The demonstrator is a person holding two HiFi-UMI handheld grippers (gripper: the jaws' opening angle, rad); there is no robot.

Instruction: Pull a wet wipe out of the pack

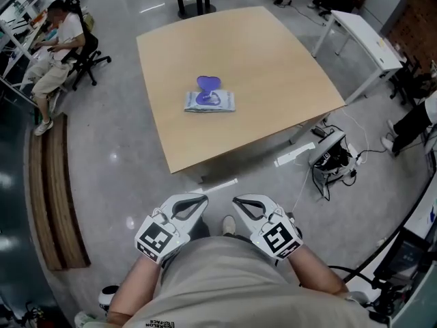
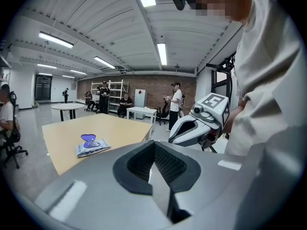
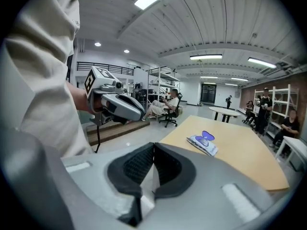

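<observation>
A flat pack of wet wipes [image 1: 209, 102] lies near the middle of a square wooden table [image 1: 273, 60], its purple lid [image 1: 207, 83] flipped up. The pack [image 2: 92, 147] also shows in the left gripper view, and the pack [image 3: 203, 144] lies well ahead in the right gripper view. Both grippers hang close to my body, far short of the table. My left gripper [image 1: 198, 198] and right gripper [image 1: 237, 199] point toward each other, both shut and empty. Their tips nearly meet.
The table stands on a grey floor, its near corner [image 1: 172, 171] closest to me. A wooden bench [image 1: 51, 190] runs along the left. A white desk [image 1: 369, 39] stands at the right with cables and a power strip [image 1: 331, 159] on the floor. A seated person [image 1: 58, 46] is at far left.
</observation>
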